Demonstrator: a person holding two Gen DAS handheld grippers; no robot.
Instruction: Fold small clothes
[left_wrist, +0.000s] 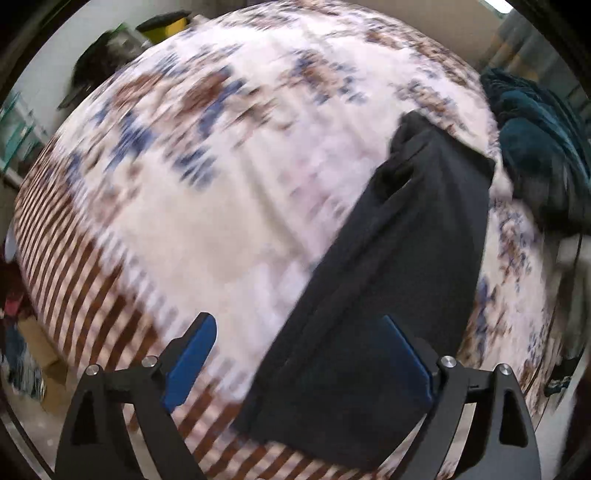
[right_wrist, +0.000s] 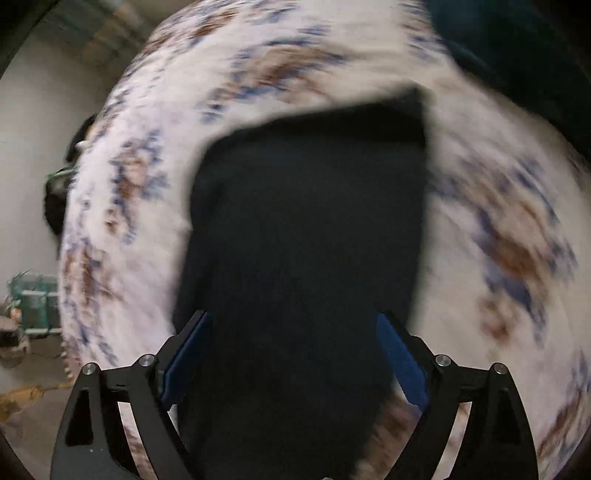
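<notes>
A small black garment (left_wrist: 399, 258) lies folded lengthwise on a white bedspread with blue and brown patterns (left_wrist: 207, 206). In the left wrist view it runs from the lower middle up to the right. My left gripper (left_wrist: 299, 354) is open above its near end, blue pads apart. In the right wrist view the same garment (right_wrist: 310, 229) fills the middle as a dark rectangle. My right gripper (right_wrist: 295, 354) is open over its near end, and the cloth lies between the fingers. Both views are blurred by motion.
A dark teal blanket (left_wrist: 535, 140) is heaped at the bed's right side and shows at the top right of the right wrist view (right_wrist: 517, 48). The bedspread has a brown striped border (left_wrist: 85, 288) at the near left edge. Floor clutter lies left of the bed (right_wrist: 29, 314).
</notes>
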